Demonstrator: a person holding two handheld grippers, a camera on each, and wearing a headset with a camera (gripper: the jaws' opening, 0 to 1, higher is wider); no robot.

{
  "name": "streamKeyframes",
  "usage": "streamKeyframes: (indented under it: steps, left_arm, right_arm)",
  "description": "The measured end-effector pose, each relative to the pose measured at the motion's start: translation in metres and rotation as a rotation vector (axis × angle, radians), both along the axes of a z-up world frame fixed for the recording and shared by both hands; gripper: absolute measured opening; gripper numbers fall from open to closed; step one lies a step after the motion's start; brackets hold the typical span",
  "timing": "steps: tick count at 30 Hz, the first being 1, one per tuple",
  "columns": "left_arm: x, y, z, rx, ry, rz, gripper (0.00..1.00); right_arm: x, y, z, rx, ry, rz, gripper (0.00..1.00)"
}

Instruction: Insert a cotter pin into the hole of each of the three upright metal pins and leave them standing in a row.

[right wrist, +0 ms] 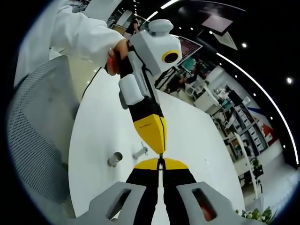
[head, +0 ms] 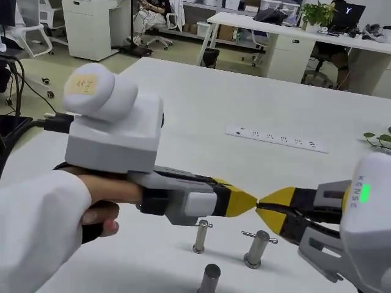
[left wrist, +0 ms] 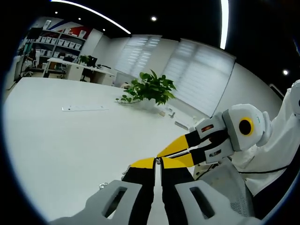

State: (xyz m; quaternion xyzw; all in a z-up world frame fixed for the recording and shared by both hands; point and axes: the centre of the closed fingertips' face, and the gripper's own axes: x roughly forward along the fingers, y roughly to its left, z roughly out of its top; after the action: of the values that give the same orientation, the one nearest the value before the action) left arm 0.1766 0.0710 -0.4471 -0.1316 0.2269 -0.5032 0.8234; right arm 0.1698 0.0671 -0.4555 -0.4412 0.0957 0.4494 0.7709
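Three upright metal pins stand near the table's front edge. The left pin and the right pin each carry a cotter pin through the top. The nearest pin has no cotter pin that I can see. Above them my left gripper and right gripper meet tip to tip, both shut; I see nothing held in either. In the left gripper view my left gripper touches the right gripper's yellow tips. In the right gripper view my right gripper sits under the left gripper, with two pins beyond.
A white power strip lies flat on the white table behind the grippers. Plant leaves reach in at the right edge. Desks and chairs stand past the far edge. A mesh chair back is near the table.
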Motion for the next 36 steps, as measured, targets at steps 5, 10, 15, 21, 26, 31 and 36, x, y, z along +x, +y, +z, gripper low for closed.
streamKeyframes:
  steps: [5,10,15,21,26,31,36]
  left_arm:
    - [-0.002,0.001,-0.002,0.011,0.01,-0.007,0.0]
    - [-0.003,0.004,-0.007,0.033,0.019,-0.017,0.0]
    - [-0.004,0.007,-0.012,0.073,0.01,-0.001,0.0]
    - [-0.002,0.014,-0.013,0.068,0.041,0.047,0.0]
    - [-0.003,0.021,-0.015,0.074,0.04,0.076,0.0]
    - [-0.001,0.034,-0.016,0.092,0.017,0.112,0.0]
    - [0.0,0.045,-0.011,0.08,-0.038,0.141,0.0]
  right_arm:
    - [-0.001,0.001,-0.001,-0.018,-0.006,0.015,0.0]
    - [-0.003,0.004,-0.006,-0.026,0.013,0.039,0.0]
    - [-0.004,0.008,-0.01,-0.031,0.025,0.064,0.0]
    - [-0.003,0.013,-0.011,-0.026,0.03,0.11,0.0]
    - [-0.002,0.017,-0.012,-0.016,0.064,0.141,0.0]
    - [0.001,0.014,-0.008,0.054,0.145,0.129,0.13]
    - [-0.001,0.009,-0.018,0.067,0.277,0.131,0.14]
